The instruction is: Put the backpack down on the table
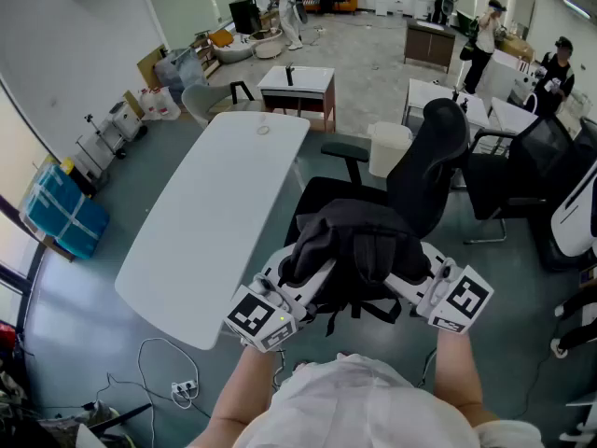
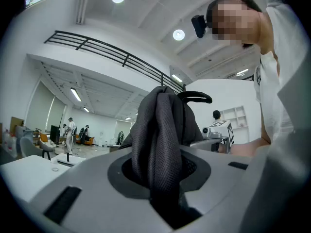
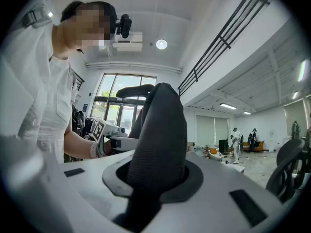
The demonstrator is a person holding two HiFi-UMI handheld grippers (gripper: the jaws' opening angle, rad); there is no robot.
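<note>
I hold a black backpack (image 1: pixel 359 245) in the air between both grippers, just right of the long white table (image 1: pixel 215 203) and above a black office chair (image 1: pixel 438 157). My left gripper (image 1: pixel 315 276) is shut on a fold of its mesh fabric (image 2: pixel 158 144), which rises straight out of the jaws in the left gripper view. My right gripper (image 1: pixel 407 284) is shut on a smooth black strap or fold (image 3: pixel 160 130) on the other side. Loose straps hang below the bag. Each gripper view shows the opposite gripper behind the fabric.
A white bin (image 1: pixel 387 147) stands beyond the chair. More dark chairs (image 1: pixel 522 171) crowd the right side. A small desk (image 1: pixel 297 82) sits past the table's far end. A power strip and cables (image 1: pixel 182 387) lie on the floor near the table's near corner. People stand far back.
</note>
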